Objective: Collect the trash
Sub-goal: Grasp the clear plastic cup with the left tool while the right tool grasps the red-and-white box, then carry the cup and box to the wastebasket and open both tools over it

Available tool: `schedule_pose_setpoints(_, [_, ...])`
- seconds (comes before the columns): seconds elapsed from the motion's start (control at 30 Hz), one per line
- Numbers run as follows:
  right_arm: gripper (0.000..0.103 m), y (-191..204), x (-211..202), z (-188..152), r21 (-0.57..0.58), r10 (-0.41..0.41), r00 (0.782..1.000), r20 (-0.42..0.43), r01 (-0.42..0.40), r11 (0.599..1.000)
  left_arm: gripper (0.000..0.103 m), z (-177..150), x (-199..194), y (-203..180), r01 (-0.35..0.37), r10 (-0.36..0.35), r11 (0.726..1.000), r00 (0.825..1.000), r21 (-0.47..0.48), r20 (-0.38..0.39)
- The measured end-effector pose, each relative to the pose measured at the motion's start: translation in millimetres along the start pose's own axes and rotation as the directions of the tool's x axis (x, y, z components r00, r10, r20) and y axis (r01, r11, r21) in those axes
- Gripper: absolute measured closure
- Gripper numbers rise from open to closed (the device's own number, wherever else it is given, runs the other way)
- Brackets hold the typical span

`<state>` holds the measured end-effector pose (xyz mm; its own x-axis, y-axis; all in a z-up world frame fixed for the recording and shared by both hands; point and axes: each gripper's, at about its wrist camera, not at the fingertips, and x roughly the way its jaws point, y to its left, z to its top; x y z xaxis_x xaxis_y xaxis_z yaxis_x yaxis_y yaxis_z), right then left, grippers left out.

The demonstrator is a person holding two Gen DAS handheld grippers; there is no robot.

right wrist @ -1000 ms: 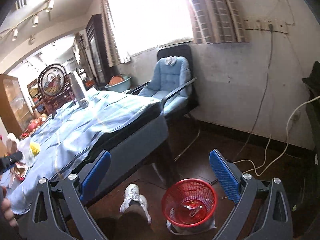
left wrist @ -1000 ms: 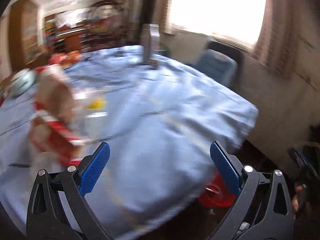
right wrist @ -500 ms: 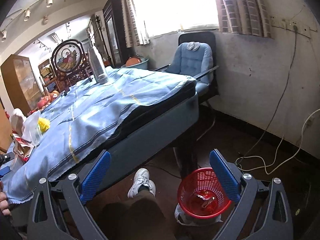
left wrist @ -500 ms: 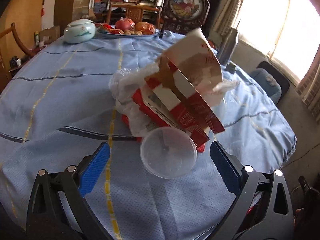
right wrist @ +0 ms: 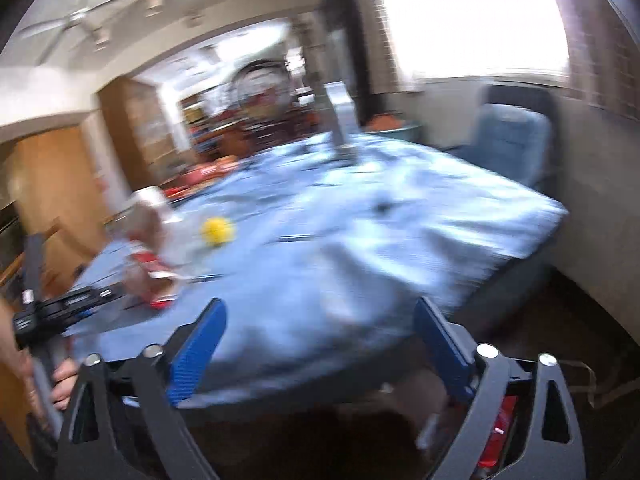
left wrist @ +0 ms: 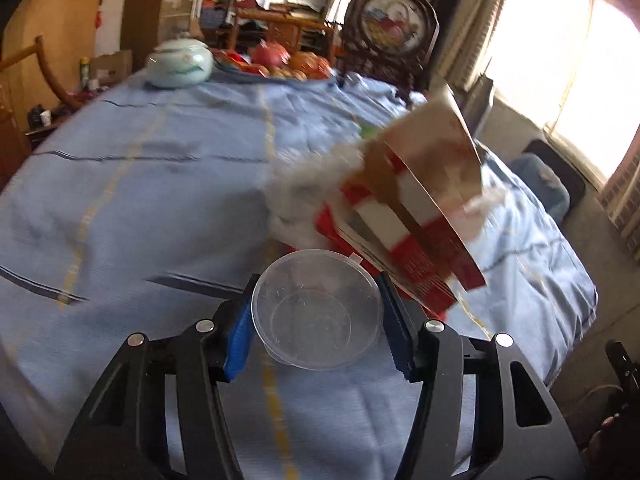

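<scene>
A clear round plastic container (left wrist: 316,320) lies on the blue tablecloth (left wrist: 140,184) in the left wrist view. My left gripper (left wrist: 318,296) is closing on it, and both blue pads touch its rim. Just behind it a torn red-and-white carton (left wrist: 416,208) leans on a white plastic bag (left wrist: 304,196). The right wrist view is blurred. My right gripper (right wrist: 320,308) hangs over the table's near edge, its wide jaws closing slightly with nothing between them. The carton (right wrist: 148,240) and a yellow object (right wrist: 218,231) sit to its left. A red basket (right wrist: 500,432) shows behind its right finger.
A pale green lidded bowl (left wrist: 178,62) and a plate of fruit (left wrist: 280,66) stand at the table's far end. A steel flask (right wrist: 342,120) stands far across the cloth. A blue chair (right wrist: 508,140) sits by the window wall. A hand (right wrist: 60,384) holds the left gripper.
The left view swung from the table's edge to the trash pile, and its jaws closed in around the clear container. The right view rose from the floor and red basket to the tabletop.
</scene>
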<state>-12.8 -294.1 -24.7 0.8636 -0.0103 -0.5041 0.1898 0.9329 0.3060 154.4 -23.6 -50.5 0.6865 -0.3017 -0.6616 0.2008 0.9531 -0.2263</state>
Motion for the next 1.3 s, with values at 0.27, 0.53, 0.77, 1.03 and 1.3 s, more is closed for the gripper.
schedule_pose_setpoints(0.27, [0.061,109.9,66.7,11.5,-0.222,0.227,0.963,-0.147,-0.256,0.941,0.047,1.3,-1.7,26.8,-0.046,0.046,0.998,0.999,-0.047,0.0])
schedule_pose_setpoints(0.53, [0.075,160.8,115.3,14.6,-0.316,0.185,0.959,-0.215,-0.248,0.916,0.047,-0.9,5.2,37.1,0.018,-0.019,0.997,1.0,-0.076,-0.023])
schedule_pose_setpoints(0.77, [0.101,158.1,87.2,27.3,-0.328,0.247,0.964,-0.094,-0.265,0.907,0.041,-0.9,8.1,38.3,0.041,-0.046,0.995,0.998,-0.091,-0.044])
schedule_pose_setpoints(1.03, [0.101,119.3,49.7,37.1,-0.215,0.287,0.957,-0.041,-0.289,0.933,0.035,-2.9,3.8,28.4,-0.027,0.026,0.999,1.0,-0.046,-0.016])
schedule_pose_setpoints(1.3, [0.101,51.7,14.8,34.2,-0.107,0.207,0.977,0.041,-0.202,0.973,0.048,-5.2,-4.1,20.9,-0.058,0.058,0.998,0.998,-0.029,0.008])
